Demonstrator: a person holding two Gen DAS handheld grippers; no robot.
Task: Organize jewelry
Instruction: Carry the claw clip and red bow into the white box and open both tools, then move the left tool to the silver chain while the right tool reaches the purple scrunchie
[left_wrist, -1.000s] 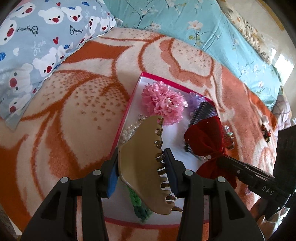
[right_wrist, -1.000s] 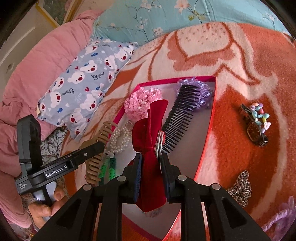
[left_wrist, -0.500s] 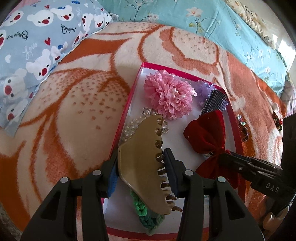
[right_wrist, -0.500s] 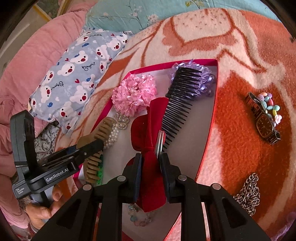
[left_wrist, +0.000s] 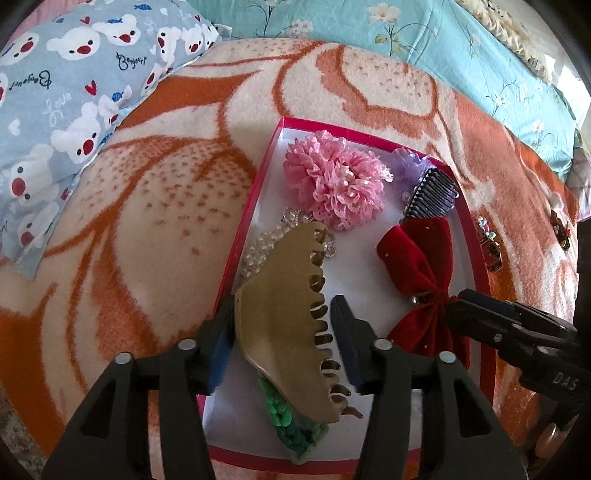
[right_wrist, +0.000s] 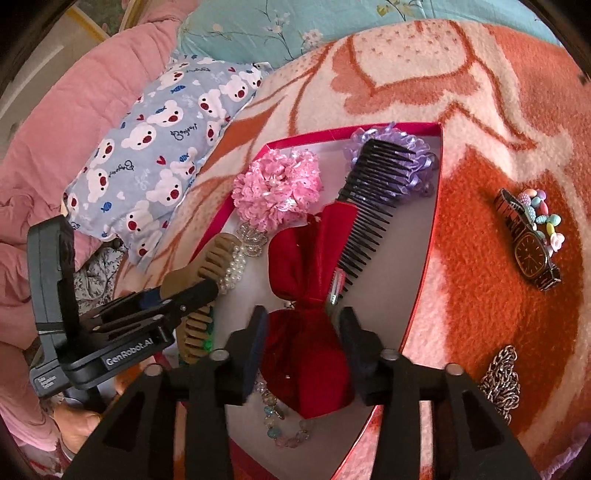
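Observation:
A red-rimmed white box (left_wrist: 258, 192) lies on the blanket and holds a pink flower (left_wrist: 334, 181), a purple flower, a black comb (left_wrist: 430, 194), a pearl bracelet (left_wrist: 258, 251) and a green scrunchie (left_wrist: 291, 424). My left gripper (left_wrist: 282, 325) has its jaws spread around a tan claw clip (left_wrist: 291, 321) over the box; the right pad stands clear of the clip. My right gripper (right_wrist: 301, 332) is open around a red velvet bow (right_wrist: 310, 321) that lies in the box (right_wrist: 424, 266). The tan clip (right_wrist: 199, 280) also shows in the right wrist view.
On the orange blanket right of the box lie a wristwatch (right_wrist: 532, 254) with a pastel bead bracelet (right_wrist: 543, 214), and a metal chain (right_wrist: 502, 376). A bear-print pillow (left_wrist: 74, 92) lies at the left and a teal floral quilt (left_wrist: 406, 48) behind.
Both grippers have opened. The right jaws let go of the red bow, which now lies in the box. The left jaws have spread from the tan clip. Both views moved closer over the box.

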